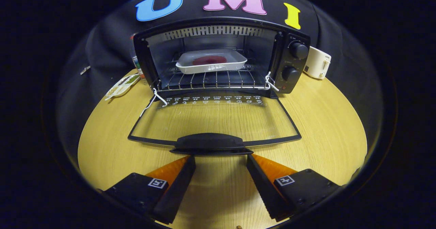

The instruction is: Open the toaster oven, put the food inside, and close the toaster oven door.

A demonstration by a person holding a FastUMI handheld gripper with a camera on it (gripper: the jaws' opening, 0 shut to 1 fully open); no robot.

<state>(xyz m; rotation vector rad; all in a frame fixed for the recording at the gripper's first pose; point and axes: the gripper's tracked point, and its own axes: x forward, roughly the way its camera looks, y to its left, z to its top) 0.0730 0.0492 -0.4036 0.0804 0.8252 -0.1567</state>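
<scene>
**Oven open, food on rack, gripper at door handle**

The toaster oven (221,57) stands at the far side of the wooden table (323,127). Its glass door (214,118) is folded fully down and lies flat over the tabletop, reaching toward the gripper. The door handle (211,143) runs along the door's near edge.

The gripper (220,159) hovers with its two fingers spread apart, empty. The fingertips sit just short of the handle, one toward each end of it; contact cannot be confirmed. Bare tabletop lies between the fingers and to both sides of the door.

Inside the cavity, one white tray (211,61) rests on the wire rack (211,80), toward the back. One dark red piece of food (209,60) lies in the tray. The front strip of the rack is unoccupied.

Count on the oven's control panel: two knobs (298,50), one above the other.

Beside the oven on the knob side stands one small white appliance (317,63), just apart from the oven casing. On the opposite side, one flat packet (122,85) lies near the table edge, and one bottle (137,63) stands partly hidden behind the oven's corner.
</scene>
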